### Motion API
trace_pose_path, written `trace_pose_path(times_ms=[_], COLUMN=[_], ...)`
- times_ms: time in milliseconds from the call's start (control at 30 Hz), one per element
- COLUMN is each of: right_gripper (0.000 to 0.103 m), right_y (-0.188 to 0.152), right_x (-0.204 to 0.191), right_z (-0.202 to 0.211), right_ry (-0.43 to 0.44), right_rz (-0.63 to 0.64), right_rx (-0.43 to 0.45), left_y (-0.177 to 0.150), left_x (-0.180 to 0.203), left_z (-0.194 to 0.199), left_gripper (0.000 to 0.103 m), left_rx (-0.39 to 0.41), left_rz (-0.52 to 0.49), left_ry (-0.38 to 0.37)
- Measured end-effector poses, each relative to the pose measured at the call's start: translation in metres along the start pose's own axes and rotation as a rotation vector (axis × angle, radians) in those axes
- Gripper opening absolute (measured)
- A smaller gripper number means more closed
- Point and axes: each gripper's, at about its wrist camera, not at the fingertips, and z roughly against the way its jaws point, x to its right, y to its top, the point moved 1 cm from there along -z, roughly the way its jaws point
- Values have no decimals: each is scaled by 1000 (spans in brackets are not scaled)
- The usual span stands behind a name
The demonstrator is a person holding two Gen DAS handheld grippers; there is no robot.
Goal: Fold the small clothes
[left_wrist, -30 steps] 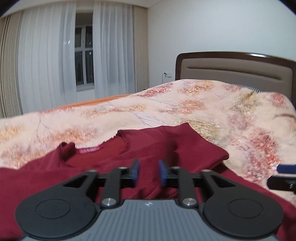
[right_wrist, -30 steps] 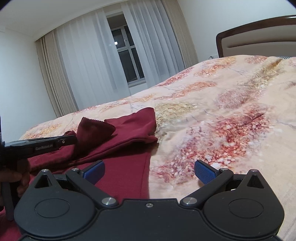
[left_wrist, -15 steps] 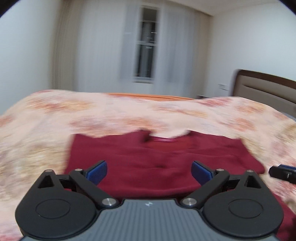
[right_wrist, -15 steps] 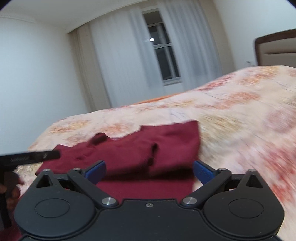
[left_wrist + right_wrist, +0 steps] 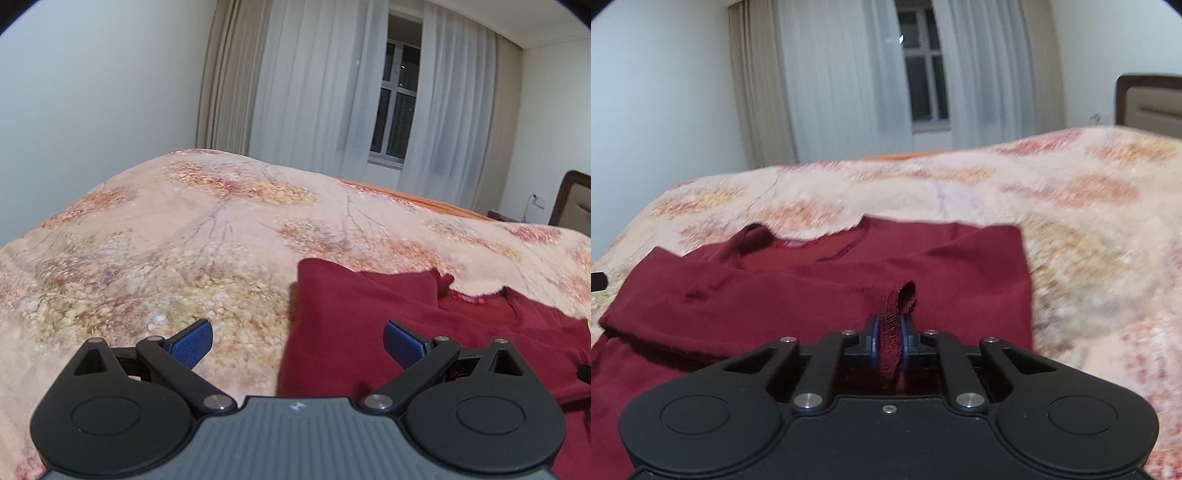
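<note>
No readable text; red neck label [image 5: 466, 298] on maroon shirt [image 5: 369, 325] (print too blurred).

A home bedroom: floral bedspread [image 5: 221, 236], padded headboard [image 5: 1148, 105], sheer window curtains [image 5: 314, 92]

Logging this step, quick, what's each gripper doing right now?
Left gripper: open, holding nothing.
Right gripper: closed on a hemmed edge of the red shirt.

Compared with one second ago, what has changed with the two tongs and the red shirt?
The left tongs, shut a second ago, opened and swung left toward the shirt's left edge. The right tongs, open before, closed on a hem of the dark red shirt. The shirt remains spread on the floral blanket, collar toward the window.
</note>
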Motion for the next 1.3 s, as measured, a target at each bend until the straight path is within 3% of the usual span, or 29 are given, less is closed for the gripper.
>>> trace_pose_path(times_ms=[100, 133, 200, 267, 333, 367, 433, 500, 700, 867, 933, 1000, 1167, 1300], right_gripper=[7, 2, 4, 16, 36, 39, 57, 68, 75, 82, 94, 98, 102, 102], right_y=[0, 0, -1, -1, -1, 0, 1, 2, -10, -14, -14, -13, -22, -39], right_x=[2, 3, 4, 3, 1, 0, -5, -10, -14, -9, -5, -2, -6, -15], right_z=[5, 5, 5, 3, 4, 5, 4, 1, -24, -20, -12, -1, 30, 47], right_ry=[-65, -91, -103, -107, -111, -108, -105, -94, -111, -101, -93, -83, -70, -88], right_rz=[5, 6, 4, 13, 28, 43, 79, 120, 156, 130, 111, 93, 113, 173], right_rx=[35, 41, 41, 35, 46, 56, 74, 77, -20, -5, 5, 1, -9, -38], left_y=[6, 8, 11, 11, 12, 12, 9, 5, -5, 0, 2, 2, -14, -21], left_x=[2, 3, 4, 4, 2, 1, -2, -3, 2, -6, -14, -20, -26, -27], left_z=[-11, -18, -34, -49, -63, -69, -81, -89, -100, -87, -74, -59, -24, -13], left_gripper=[102, 102, 102, 102, 102, 102, 102, 102, 103, 103, 103, 103, 102, 102], left_rx=[-1, -10, -33, -42, -50, -60, -96, -119, -145, -119, -108, -106, -129, -150], left_rz=[17, 19, 23, 20, 21, 29, 44, 35, -13, 37, 73, 78, 10, 15], left_ry=[6, 17, 43, 68, 95, 105, 134, 159, 194, 155, 146, 118, 53, 70])
